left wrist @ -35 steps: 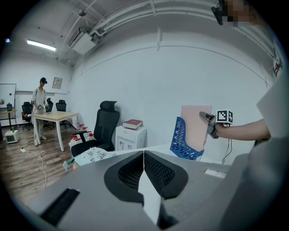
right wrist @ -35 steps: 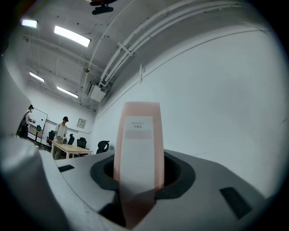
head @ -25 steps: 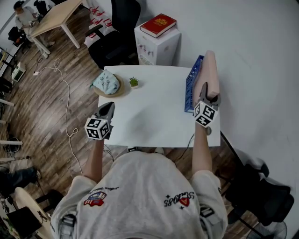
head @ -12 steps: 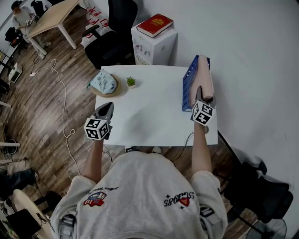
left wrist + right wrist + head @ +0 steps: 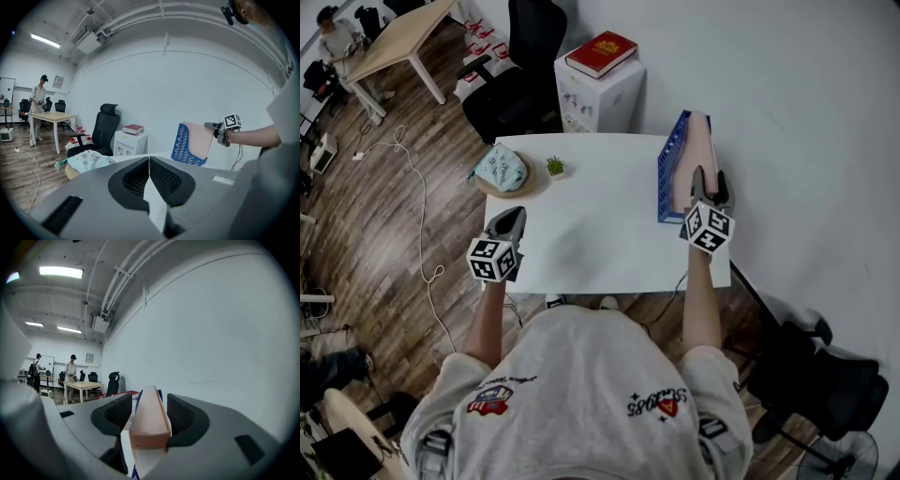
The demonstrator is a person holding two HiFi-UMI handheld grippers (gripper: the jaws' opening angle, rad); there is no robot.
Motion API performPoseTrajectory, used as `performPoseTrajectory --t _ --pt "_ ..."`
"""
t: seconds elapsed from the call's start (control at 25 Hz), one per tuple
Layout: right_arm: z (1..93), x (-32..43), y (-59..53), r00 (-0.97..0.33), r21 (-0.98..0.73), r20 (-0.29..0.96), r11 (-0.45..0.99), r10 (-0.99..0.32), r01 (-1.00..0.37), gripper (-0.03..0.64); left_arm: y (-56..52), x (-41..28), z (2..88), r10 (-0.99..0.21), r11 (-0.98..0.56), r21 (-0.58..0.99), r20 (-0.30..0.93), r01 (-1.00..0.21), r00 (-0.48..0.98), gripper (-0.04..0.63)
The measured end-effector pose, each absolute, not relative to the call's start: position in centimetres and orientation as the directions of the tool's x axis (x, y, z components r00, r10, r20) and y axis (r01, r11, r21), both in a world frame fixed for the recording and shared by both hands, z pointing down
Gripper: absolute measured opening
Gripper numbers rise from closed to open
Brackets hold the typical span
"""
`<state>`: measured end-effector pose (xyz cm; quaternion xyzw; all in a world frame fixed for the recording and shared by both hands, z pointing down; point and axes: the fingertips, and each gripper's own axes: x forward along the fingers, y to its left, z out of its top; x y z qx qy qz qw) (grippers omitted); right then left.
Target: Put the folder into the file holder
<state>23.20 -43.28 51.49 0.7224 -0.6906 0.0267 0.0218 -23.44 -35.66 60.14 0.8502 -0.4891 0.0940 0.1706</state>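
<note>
The pink folder (image 5: 698, 155) stands on edge inside the blue mesh file holder (image 5: 667, 178) at the right side of the white table (image 5: 600, 234). My right gripper (image 5: 711, 178) is at the folder's near end, its jaws opening with the folder (image 5: 149, 420) still between them. The left pad stands a little off it. A strip of the blue holder (image 5: 160, 393) shows beyond the folder. My left gripper (image 5: 511, 220) hovers over the table's front left edge, shut and holding nothing. From the left gripper view, the folder (image 5: 201, 138) leans in the holder (image 5: 182, 145).
A round basket with a pale cloth (image 5: 499, 169) and a small potted plant (image 5: 554, 167) sit at the table's back left. Behind the table are a white cabinet with a red book (image 5: 600, 52) and a black chair (image 5: 520, 66). The wall runs close on the right.
The folder has gone down from above the holder into it. The right gripper followed it down, and its jaws have spread. The left gripper has barely moved.
</note>
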Motion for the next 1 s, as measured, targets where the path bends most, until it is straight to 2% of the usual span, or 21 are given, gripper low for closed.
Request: performPoseTrajectory --t 0.24,0.44,0.6,1.0 --pt "44.0 22.1 -42.1 0.016 -0.011 -0.064 -0.015 -0.998 -1.000 0.218 -35.6 -22.3 59.9 -0.789 -0.483 0.205 0.319 -0.851 0.525 0.008" --pt "40.3 19.3 -41.1 -0.048 0.005 -0.125 0.048 -0.991 -0.999 0.169 -35.5 -21.7 59.4 -0.790 -0.493 0.201 0.305 -0.847 0.532 0.008" --pt "41.5 16.8 -40.7 -0.082 0.010 -0.077 0.082 -0.994 -0.997 0.080 -35.5 -21.6 58.5 -0.794 -0.502 0.185 0.288 -0.845 0.535 0.008" --pt "51.5 11.7 -39.1 -0.210 -0.022 0.113 0.208 -0.971 -0.978 0.017 -34.9 -21.8 57.8 -0.808 -0.499 0.163 0.268 -0.851 0.525 0.008"
